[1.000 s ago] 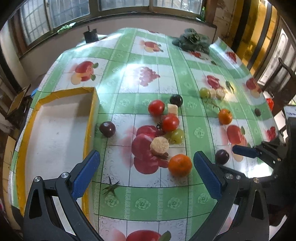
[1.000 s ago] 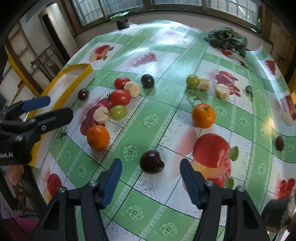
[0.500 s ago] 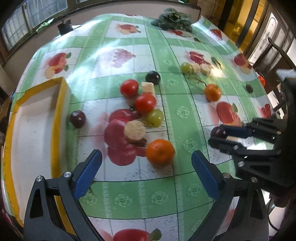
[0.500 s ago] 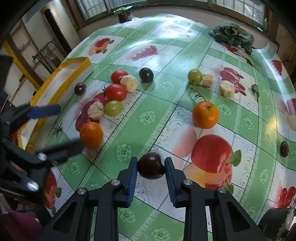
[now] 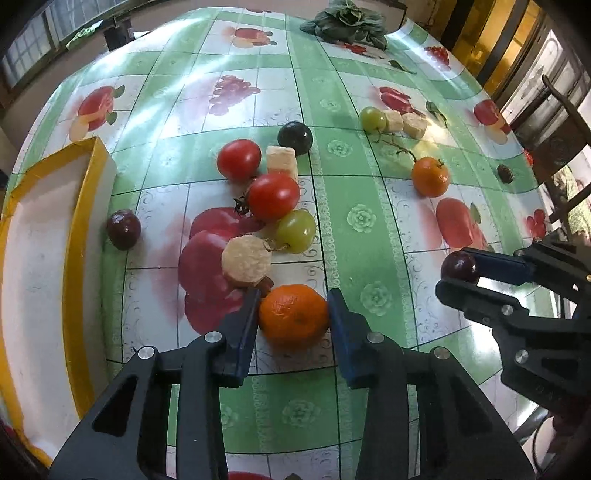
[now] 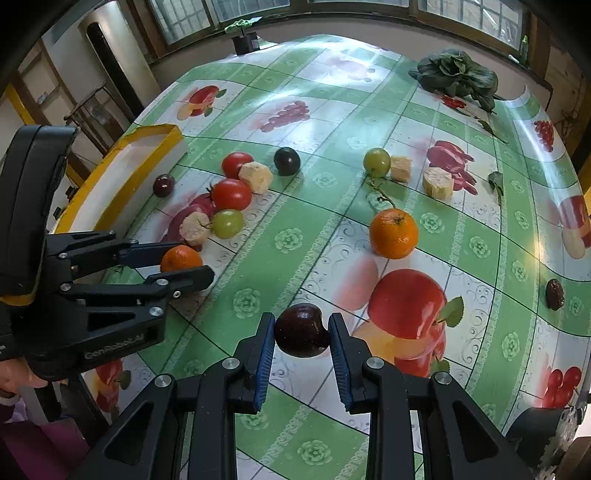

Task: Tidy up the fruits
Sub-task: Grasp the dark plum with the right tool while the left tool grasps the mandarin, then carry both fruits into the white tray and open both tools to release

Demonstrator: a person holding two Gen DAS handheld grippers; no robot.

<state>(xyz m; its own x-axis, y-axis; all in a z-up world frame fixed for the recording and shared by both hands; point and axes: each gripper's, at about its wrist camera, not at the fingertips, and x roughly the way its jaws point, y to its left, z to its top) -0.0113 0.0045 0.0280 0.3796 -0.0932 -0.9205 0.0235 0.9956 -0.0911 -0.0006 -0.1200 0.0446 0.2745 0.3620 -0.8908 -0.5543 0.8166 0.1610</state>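
Now glossy dark plum [image 6: 302,335] clamped in right fingers [image 6: 266,350], left fingers [image 5: 246,325] closing around dimpled orange [image 5: 293,316]

1. The desk [image 5: 354,218] wears a glossy green-and-white checked cloth printed with fruit.
2. A yellow-rimmed white tray [image 5: 75,236] lies at its left edge; it serves as the landmark.
3. Just beside the tray's right wall rests a dark plum [image 5: 123,229].
4. Farther right of the tray lie two red tomatoes [image 5: 273,195], a green grape [image 5: 296,230], two pale cut pieces [image 5: 245,262] and a black plum [image 5: 294,137].
5. Well apart from the tray, to the right, sit a stemmed orange [image 5: 429,176], another green grape [image 5: 372,119] and two more pale pieces [image 5: 413,124].
6. Far beyond the tray, at the desk's back edge, lies a leafy green vegetable [image 5: 347,22].
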